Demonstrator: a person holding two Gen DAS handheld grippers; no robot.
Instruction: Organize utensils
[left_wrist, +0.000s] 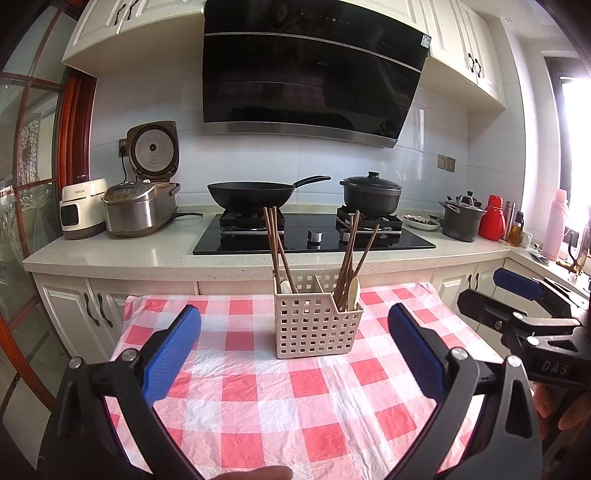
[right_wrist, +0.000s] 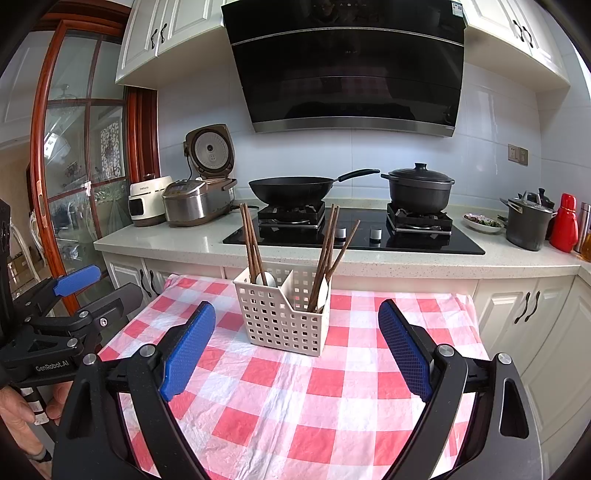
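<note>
A cream perforated utensil holder (left_wrist: 317, 325) with two compartments is seen standing upright on the red-and-white checked tablecloth (left_wrist: 258, 406); brown chopsticks (left_wrist: 280, 251) and a pale spoon (left_wrist: 354, 293) are held in each compartment. The left gripper (left_wrist: 295, 354) and right gripper (right_wrist: 297, 350) are held spread wide, empty, short of the holder.

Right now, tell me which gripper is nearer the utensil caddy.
Too close to call. The left gripper and right gripper both hang open over the checked cloth, short of the utensil caddy, touching nothing.
</note>
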